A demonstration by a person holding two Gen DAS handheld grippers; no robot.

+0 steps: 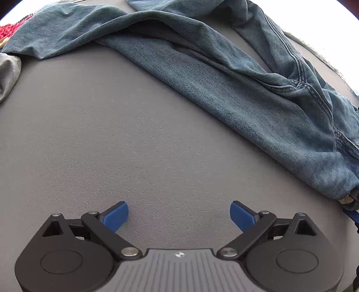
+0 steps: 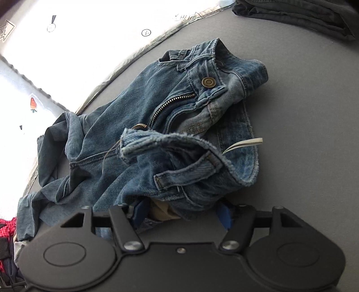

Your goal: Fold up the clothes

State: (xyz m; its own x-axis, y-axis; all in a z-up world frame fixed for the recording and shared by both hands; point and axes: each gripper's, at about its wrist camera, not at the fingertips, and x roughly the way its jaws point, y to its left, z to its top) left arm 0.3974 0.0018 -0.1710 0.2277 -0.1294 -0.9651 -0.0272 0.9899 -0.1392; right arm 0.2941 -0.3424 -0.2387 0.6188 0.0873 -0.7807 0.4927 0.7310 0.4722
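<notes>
A pair of blue jeans (image 1: 224, 89) lies crumpled on the grey table (image 1: 112, 134), legs running from upper left to right in the left wrist view. My left gripper (image 1: 179, 215) is open and empty over bare table, short of the jeans. In the right wrist view the jeans (image 2: 125, 134) show the waistband, brass button (image 2: 208, 82) and open zipper (image 2: 170, 105). My right gripper (image 2: 180, 213) has its blue fingers (image 2: 224, 215) on either side of the waistband fabric, jaws fairly wide; the fabric hides the fingertips.
A red knit garment (image 1: 9, 30) and a grey cloth (image 1: 9, 71) lie at the table's far left. A folded dark garment (image 2: 303, 13) sits at the far right. A white patterned surface (image 2: 67, 45) lies beyond the table edge.
</notes>
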